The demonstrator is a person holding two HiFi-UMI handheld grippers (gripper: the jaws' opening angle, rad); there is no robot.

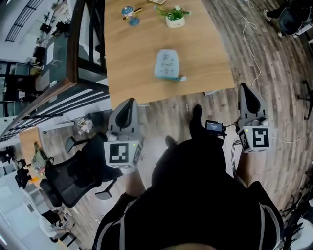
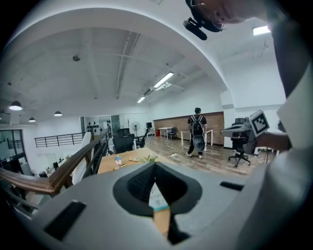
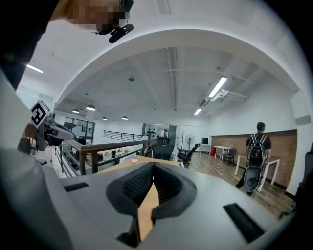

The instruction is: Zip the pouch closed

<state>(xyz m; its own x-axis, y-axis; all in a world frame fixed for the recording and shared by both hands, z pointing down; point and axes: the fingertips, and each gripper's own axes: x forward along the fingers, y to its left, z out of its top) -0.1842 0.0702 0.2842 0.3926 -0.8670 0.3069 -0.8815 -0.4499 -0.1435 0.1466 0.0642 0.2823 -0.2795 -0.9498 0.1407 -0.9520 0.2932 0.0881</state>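
Observation:
The light blue and white pouch (image 1: pixel 167 64) lies flat near the front edge of the wooden table (image 1: pixel 132 63). Both grippers hang below the table edge, over the floor and short of the pouch. My left gripper (image 1: pixel 128 106) is shut and holds nothing. My right gripper (image 1: pixel 249 93) is likewise shut and empty. In the left gripper view the closed jaws of the left gripper (image 2: pixel 155 167) frame a sliver of the pouch (image 2: pixel 157 197). In the right gripper view the right gripper (image 3: pixel 153 168) points over the table (image 3: pixel 146 207); no pouch shows there.
A potted plant (image 1: pixel 175 16) and small blue items (image 1: pixel 130 14) sit at the table's far end. A black office chair (image 1: pixel 73 176) stands at my left beside a railing (image 1: pixel 73 63). A cable (image 1: pixel 254 53) runs over the floor. A person with a backpack (image 2: pixel 197 132) stands far off.

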